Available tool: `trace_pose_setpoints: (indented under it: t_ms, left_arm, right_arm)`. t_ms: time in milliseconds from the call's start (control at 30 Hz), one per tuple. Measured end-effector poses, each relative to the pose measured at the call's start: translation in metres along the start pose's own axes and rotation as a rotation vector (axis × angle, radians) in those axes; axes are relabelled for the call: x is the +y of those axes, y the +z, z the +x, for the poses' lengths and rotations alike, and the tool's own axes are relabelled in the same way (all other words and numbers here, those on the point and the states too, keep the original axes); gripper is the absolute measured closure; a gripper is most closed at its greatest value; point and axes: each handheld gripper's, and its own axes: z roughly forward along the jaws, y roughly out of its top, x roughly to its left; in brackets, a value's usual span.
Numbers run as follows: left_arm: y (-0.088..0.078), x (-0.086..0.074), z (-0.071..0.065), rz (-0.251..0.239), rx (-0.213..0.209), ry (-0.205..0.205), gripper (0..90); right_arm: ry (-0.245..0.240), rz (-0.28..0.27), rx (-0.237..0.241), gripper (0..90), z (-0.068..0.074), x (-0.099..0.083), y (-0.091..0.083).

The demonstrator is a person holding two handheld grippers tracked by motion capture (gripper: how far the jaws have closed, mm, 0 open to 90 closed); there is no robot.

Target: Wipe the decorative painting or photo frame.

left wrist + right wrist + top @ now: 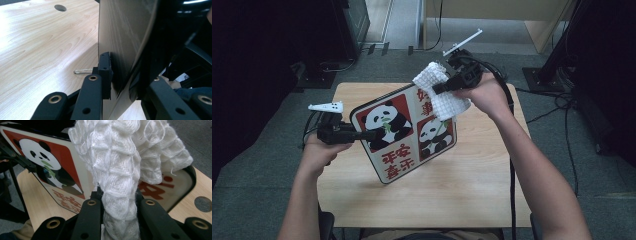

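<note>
A square tray (402,135) printed with pandas and red characters is held tilted above the wooden table (472,175). My left gripper (372,135) is shut on the tray's left edge. In the left gripper view the tray's underside (120,37) runs between the jaws of that gripper (122,82), and one pad (105,72) presses against it. A white waffle cloth (432,75) hangs bunched at the tray's upper right corner, with my right gripper (437,90) shut on it. In the right gripper view the cloth (117,170) is pinched in that gripper (120,205), in front of the tray (50,170).
The table has a round cable hole (60,7) in its top, also seen as a hole (203,203) beyond the tray. Black cables (512,165) trail from the right gripper off the table's near edge. Grey carpet and furniture legs surround the table.
</note>
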Motion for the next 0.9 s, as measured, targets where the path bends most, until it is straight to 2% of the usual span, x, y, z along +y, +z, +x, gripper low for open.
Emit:
trace_pose_setpoints:
  t_ms: [100, 367, 900]
  left_arm:
    - [0.0, 0.0, 0.0, 0.0, 0.0, 0.001, 76.6]
    - [0.0, 0.0, 0.001, -0.002, -0.001, 0.002, 76.6]
    - [0.0, -0.001, 0.001, 0.0, -0.004, 0.006, 76.6]
  right_arm:
    - [-0.012, 0.014, -0.006, 78.4, 0.002, 0.01, 0.001]
    - [-0.022, 0.002, -0.019, 78.2, 0.005, 0.031, 0.004]
    - [-0.022, 0.046, 0.001, 78.3, 0.004, 0.02, 0.016]
